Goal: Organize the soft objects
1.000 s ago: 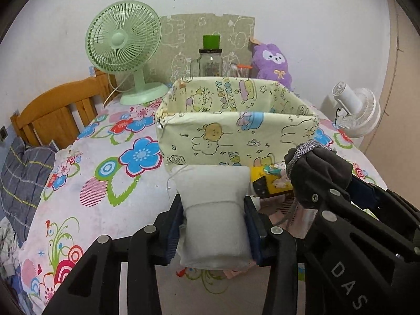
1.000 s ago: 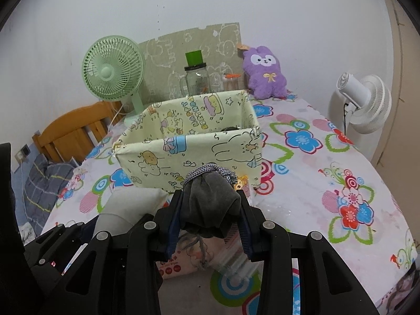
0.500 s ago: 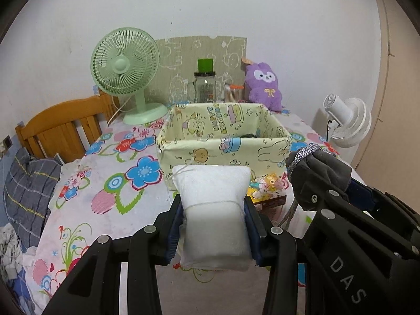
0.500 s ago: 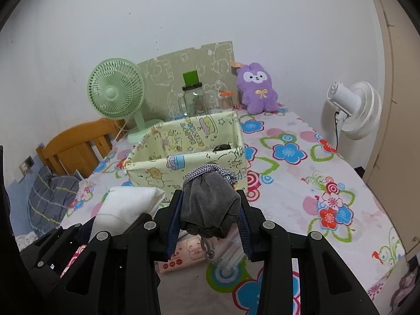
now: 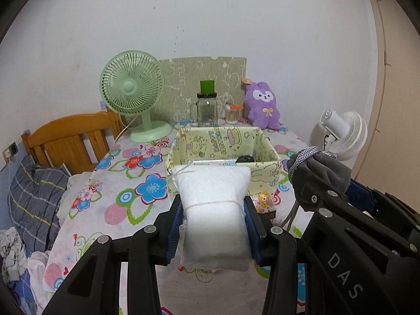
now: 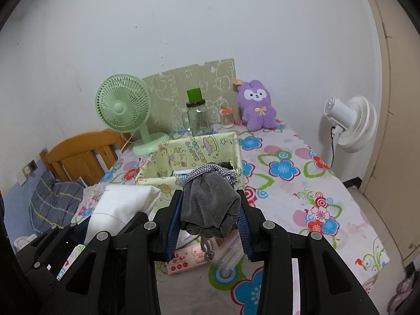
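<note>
white pouch (image 5: 214, 210): plump, string-tied | grey pouch (image 6: 210, 207): velvety, braided drawstring

Counter under a floral plastic cloth (image 6: 283, 183). Mint-green desk fan (image 5: 132, 89) at 11 o'clock, against the wall. Clear glass jar with a green cap (image 5: 206, 107) at 12, small clear cup with an orange lid (image 5: 232, 114) just beside it. White floor fan (image 6: 350, 123) off the edge at 2. Wooden chair back (image 5: 67, 141) and grey plaid pillow (image 5: 32, 199) at 9. Pink tissue pack (image 6: 187, 258) near 6.
</note>
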Demonstrator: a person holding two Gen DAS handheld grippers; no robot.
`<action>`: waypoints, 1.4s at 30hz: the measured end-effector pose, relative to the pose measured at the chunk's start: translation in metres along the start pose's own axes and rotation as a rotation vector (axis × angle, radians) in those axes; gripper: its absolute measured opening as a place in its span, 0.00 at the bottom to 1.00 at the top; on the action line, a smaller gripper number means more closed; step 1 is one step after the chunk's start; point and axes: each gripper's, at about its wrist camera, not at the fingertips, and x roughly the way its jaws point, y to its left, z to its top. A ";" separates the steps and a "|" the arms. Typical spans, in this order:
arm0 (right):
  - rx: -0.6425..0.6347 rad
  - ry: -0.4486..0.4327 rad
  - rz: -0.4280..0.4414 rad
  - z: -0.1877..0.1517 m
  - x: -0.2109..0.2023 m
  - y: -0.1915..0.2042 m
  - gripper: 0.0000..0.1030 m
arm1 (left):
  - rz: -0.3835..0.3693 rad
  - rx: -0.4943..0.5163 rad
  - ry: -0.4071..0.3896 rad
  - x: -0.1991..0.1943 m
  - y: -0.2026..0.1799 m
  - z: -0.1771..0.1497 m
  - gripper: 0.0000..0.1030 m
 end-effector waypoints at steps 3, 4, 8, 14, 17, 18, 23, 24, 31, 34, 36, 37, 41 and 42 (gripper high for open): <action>-0.003 -0.009 -0.005 0.005 -0.004 0.002 0.41 | -0.001 0.003 -0.011 -0.004 0.000 0.004 0.43; -0.003 -0.012 -0.007 0.006 -0.005 0.002 0.41 | -0.001 0.005 -0.014 -0.004 0.000 0.006 0.43; -0.002 -0.022 -0.015 0.015 -0.008 0.003 0.41 | -0.004 0.012 -0.028 -0.007 0.000 0.014 0.43; -0.007 -0.033 -0.018 0.026 -0.007 0.006 0.41 | -0.004 0.012 -0.045 -0.007 0.002 0.025 0.43; -0.010 -0.034 -0.018 0.031 -0.004 0.006 0.41 | -0.002 0.011 -0.048 -0.004 0.003 0.029 0.43; -0.011 -0.034 -0.018 0.033 -0.003 0.007 0.41 | -0.003 0.012 -0.048 -0.003 0.004 0.032 0.43; -0.011 -0.035 -0.021 0.041 0.004 0.008 0.41 | -0.005 0.018 -0.053 0.004 0.005 0.039 0.43; -0.011 -0.035 -0.021 0.043 0.007 0.008 0.41 | -0.006 0.018 -0.055 0.005 0.005 0.041 0.43; -0.017 -0.038 -0.021 0.060 0.024 0.009 0.41 | -0.008 0.016 -0.063 0.018 0.007 0.056 0.43; -0.019 -0.037 -0.021 0.065 0.032 0.009 0.41 | -0.010 0.010 -0.063 0.026 0.009 0.061 0.43; -0.022 -0.031 -0.018 0.068 0.039 0.009 0.41 | -0.009 0.006 -0.059 0.032 0.009 0.064 0.43; -0.023 -0.029 -0.016 0.069 0.042 0.009 0.41 | -0.010 0.004 -0.056 0.036 0.010 0.066 0.43; -0.027 -0.026 0.003 0.076 0.054 0.009 0.41 | -0.013 -0.002 -0.046 0.049 0.010 0.073 0.43; -0.028 -0.027 0.007 0.078 0.057 0.009 0.41 | -0.011 -0.003 -0.047 0.052 0.011 0.075 0.43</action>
